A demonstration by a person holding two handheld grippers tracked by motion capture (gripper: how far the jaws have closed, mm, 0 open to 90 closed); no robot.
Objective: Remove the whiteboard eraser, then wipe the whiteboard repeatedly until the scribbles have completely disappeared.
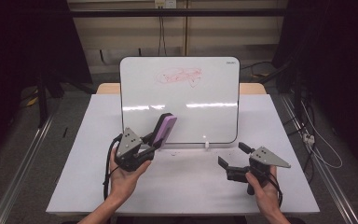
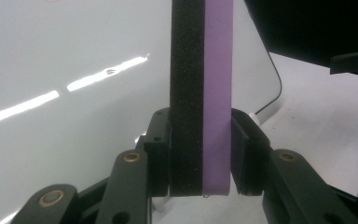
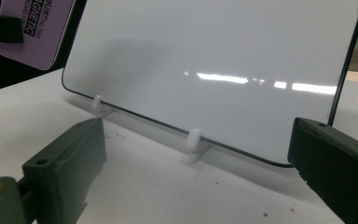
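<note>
A whiteboard (image 1: 179,100) stands upright at the middle of the table, with a red scribble (image 1: 179,77) near its top. My left gripper (image 1: 154,139) is shut on a purple eraser (image 1: 163,130) with a black felt side, held up just in front of the board's lower left. In the left gripper view the eraser (image 2: 200,93) stands upright between the two jaws. My right gripper (image 1: 233,156) is open with nothing between its fingers, near the board's lower right corner. The right gripper view shows the whiteboard (image 3: 214,70) resting on small white pegs (image 3: 193,140), and the eraser (image 3: 32,32) at top left.
The white table (image 1: 182,186) has bare room in front of both hands. Metal rails (image 1: 18,172) run along the floor on both sides, and cables (image 1: 317,144) lie on the floor to the right. A wooden edge (image 1: 251,87) shows behind the board.
</note>
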